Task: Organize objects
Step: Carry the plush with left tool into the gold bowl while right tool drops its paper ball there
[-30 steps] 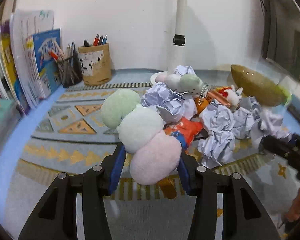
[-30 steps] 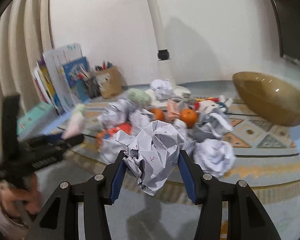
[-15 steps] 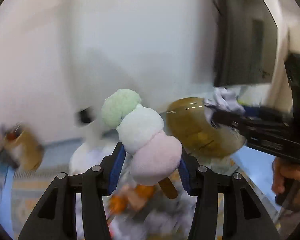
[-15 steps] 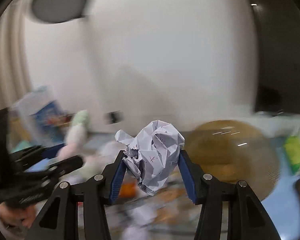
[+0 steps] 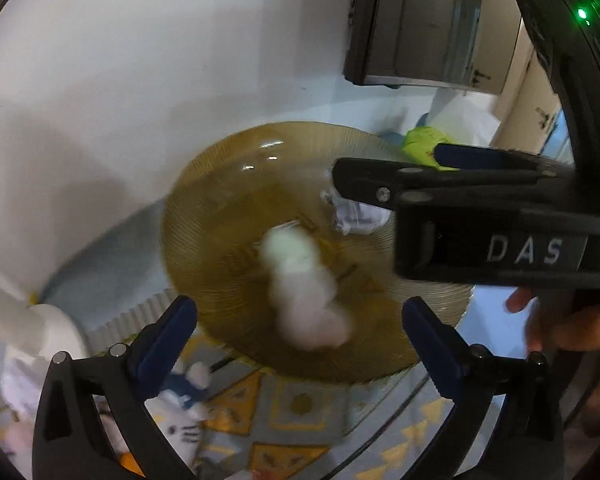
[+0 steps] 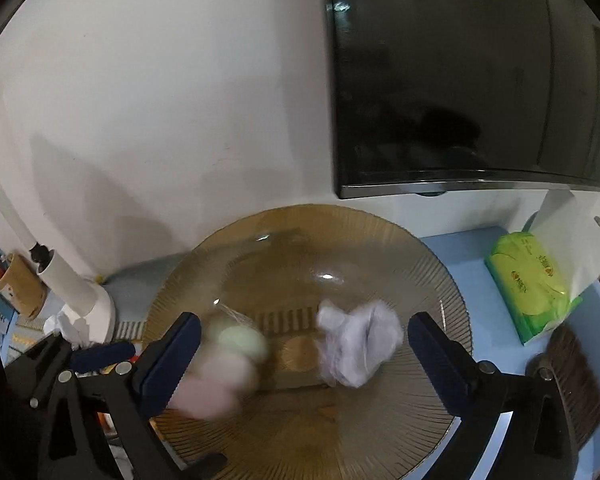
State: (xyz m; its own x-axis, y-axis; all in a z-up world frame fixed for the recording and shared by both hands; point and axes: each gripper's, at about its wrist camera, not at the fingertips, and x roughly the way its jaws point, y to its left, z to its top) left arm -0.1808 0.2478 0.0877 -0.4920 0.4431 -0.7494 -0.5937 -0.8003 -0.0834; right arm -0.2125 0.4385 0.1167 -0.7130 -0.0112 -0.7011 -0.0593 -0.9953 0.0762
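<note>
A wide amber glass bowl (image 5: pixel 204 240) (image 6: pixel 380 420) lies below both grippers. My left gripper (image 5: pixel 300 316) has its jaws opening wide; the three-ball plush toy (image 5: pixel 304 292) (image 6: pixel 220 368), green, white and pink, is blurred and falls free between them into the bowl. My right gripper (image 6: pixel 304 336) also has its jaws opening wide, and the crumpled paper ball (image 6: pixel 356 348) (image 5: pixel 354 220) drops loose between them, touching neither pad. In the left wrist view the right gripper's body crosses the right side, with a person's hand (image 5: pixel 560 320) under it.
A white lamp post (image 6: pixel 64 276) stands left of the bowl. A green tissue pack (image 6: pixel 528 284) lies on the blue table at right, under a dark monitor (image 6: pixel 460 80). A white cat plush (image 5: pixel 180 412) and patterned mat (image 5: pixel 292 420) lie near the bowl's front.
Both grippers swung from the cluttered mat to above the amber bowl. Each let go: the plush toy and the paper ball left the jaws and are dropping into the bowl.
</note>
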